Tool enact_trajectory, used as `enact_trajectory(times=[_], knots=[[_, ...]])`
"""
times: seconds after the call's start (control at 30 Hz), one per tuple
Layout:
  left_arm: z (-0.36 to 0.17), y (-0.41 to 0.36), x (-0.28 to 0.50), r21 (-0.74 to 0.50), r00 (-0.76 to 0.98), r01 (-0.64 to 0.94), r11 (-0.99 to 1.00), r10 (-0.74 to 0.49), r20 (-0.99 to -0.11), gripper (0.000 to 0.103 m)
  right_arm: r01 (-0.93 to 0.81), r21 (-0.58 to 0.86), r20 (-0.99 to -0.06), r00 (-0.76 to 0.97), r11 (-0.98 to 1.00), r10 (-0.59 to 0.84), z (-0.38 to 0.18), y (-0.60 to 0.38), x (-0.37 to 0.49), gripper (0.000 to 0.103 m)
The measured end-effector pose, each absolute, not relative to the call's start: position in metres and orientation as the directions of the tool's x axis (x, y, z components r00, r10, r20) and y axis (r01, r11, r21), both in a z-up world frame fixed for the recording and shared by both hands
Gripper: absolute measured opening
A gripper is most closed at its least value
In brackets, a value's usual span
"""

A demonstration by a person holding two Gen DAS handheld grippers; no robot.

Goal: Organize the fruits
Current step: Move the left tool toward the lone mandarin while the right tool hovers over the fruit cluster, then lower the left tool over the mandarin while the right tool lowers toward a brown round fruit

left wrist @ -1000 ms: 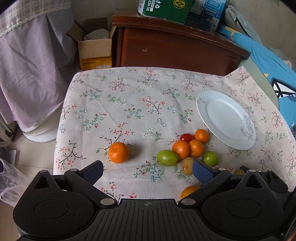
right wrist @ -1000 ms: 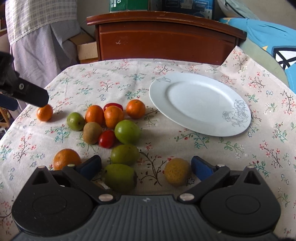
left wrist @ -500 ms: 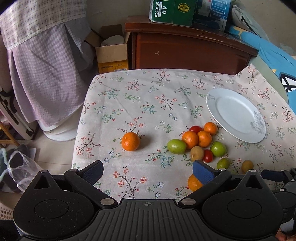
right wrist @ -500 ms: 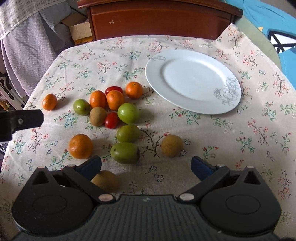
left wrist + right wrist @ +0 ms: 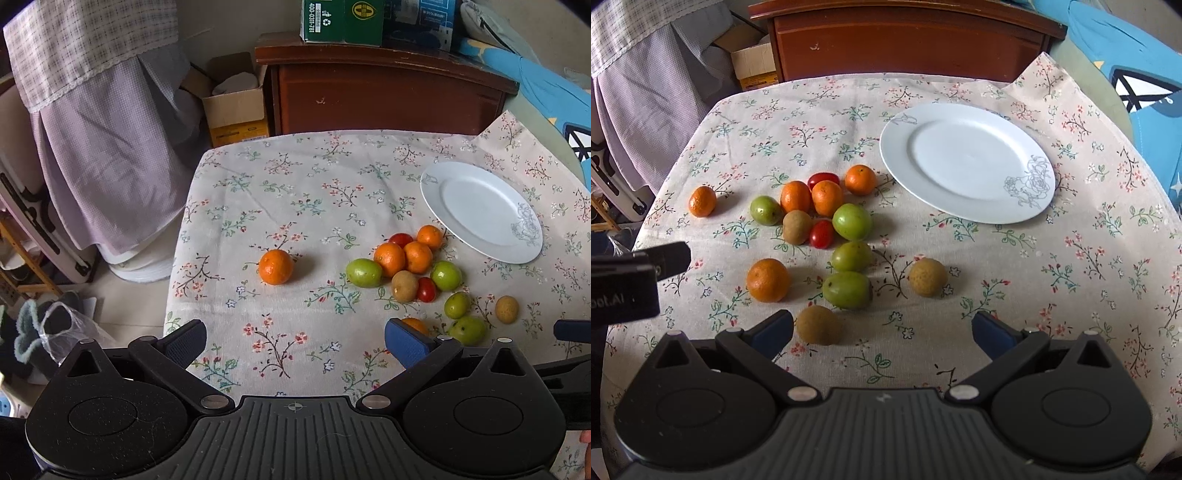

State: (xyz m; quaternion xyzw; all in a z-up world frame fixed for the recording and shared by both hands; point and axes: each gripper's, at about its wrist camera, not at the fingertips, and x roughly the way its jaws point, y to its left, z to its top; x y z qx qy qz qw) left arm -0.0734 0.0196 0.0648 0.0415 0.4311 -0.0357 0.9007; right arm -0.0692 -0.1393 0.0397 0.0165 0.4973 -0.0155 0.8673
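Observation:
Several fruits lie on a floral tablecloth [image 5: 314, 199]: a lone tangerine [image 5: 275, 266] [image 5: 702, 201] at the left, and a cluster of tangerines [image 5: 809, 195], green fruits [image 5: 851, 221], brown fruits [image 5: 927, 277] and cherry tomatoes [image 5: 821, 234] in the middle. An empty white plate [image 5: 967, 162] [image 5: 480, 210] sits at the back right. My left gripper [image 5: 295, 338] hangs open over the table's near left edge, holding nothing. My right gripper [image 5: 882, 326] is open above the near edge, with a brown fruit [image 5: 817, 325] beside its left finger.
A dark wooden cabinet [image 5: 384, 96] stands behind the table with boxes [image 5: 341, 20] on top. A cardboard box [image 5: 236, 110] and a purple checked cloth [image 5: 103, 140] are at the left, a plastic bag [image 5: 62, 332] on the floor, blue bedding [image 5: 1137, 74] at the right.
Both grippers have pulled back and risen from the table, so more of the cloth and floor shows. No fruit has moved and both grippers stay open.

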Motion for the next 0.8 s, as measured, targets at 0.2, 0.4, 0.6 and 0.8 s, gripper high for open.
enact_trajectory(times=[0.2, 0.4, 0.6, 0.8], knots=[[0.06, 0.02, -0.071, 0.061, 0.608, 0.08, 0.995, -0.001, -0.794, 0.103, 0.054, 0.01, -0.868, 0.497, 0.998, -0.019, 0.039, -0.139, -0.066, 0.102], [0.058, 0.019, -0.07, 0.058, 0.597, 0.084, 0.995, -0.004, -0.802, 0.103, 0.046, -0.005, -0.868, 0.496, 0.999, -0.027, 0.039, -0.136, -0.064, 0.102], [0.056, 0.019, -0.069, 0.066, 0.592, 0.075, 0.995, 0.009, -0.806, 0.103, 0.051, -0.007, -0.871, 0.491, 0.999, -0.031, 0.037, -0.137, -0.063, 0.102], [0.053, 0.02, -0.069, 0.081, 0.587, 0.069, 0.994, 0.025, -0.809, 0.103, 0.058, -0.015, -0.865, 0.5, 0.998, -0.042, 0.037, -0.137, -0.063, 0.102]])
